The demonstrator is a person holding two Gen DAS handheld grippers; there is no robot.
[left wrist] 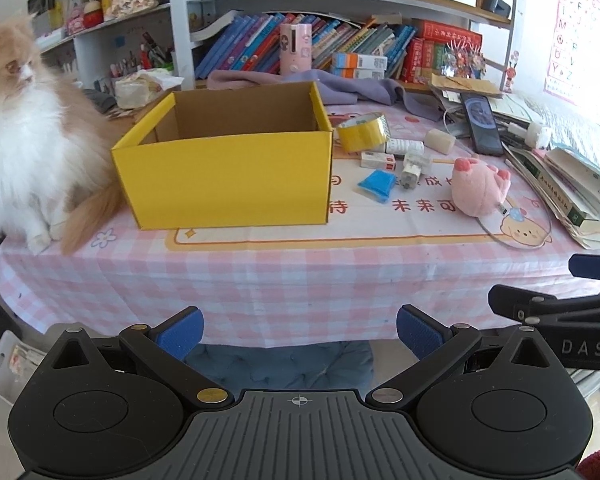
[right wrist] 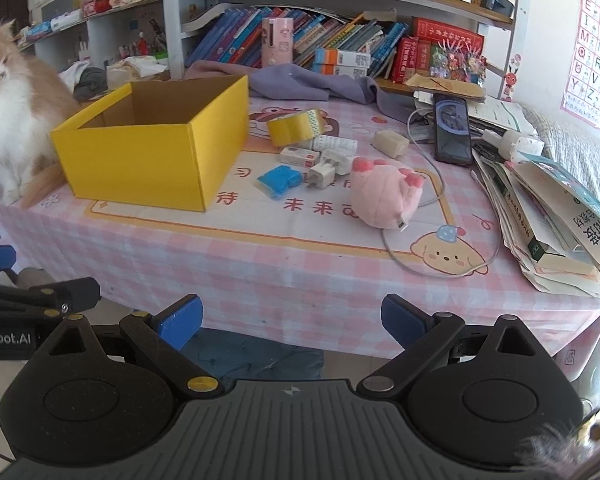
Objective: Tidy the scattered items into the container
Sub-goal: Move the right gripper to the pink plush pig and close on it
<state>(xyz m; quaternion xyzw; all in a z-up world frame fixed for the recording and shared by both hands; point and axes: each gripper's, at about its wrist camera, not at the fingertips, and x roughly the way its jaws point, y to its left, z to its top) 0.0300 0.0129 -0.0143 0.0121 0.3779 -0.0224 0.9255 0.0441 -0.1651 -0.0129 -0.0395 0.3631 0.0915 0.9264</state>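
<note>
Both grippers, left gripper (left wrist: 299, 334) and right gripper (right wrist: 292, 324), hang with jaws apart, short of the open yellow cardboard box (left wrist: 228, 172) and scattered oddments ahead, seemingly ready to begin.

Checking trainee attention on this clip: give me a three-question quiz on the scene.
1. True or false: the yellow box already holds items.
2. Which lies nearest the box? A) pink plush B) blue packet C) phone
3. Fill in: both the left gripper and right gripper have their fingers ____.

Key: 1 false, nothing shows inside; 2 B; 3 open.
</note>
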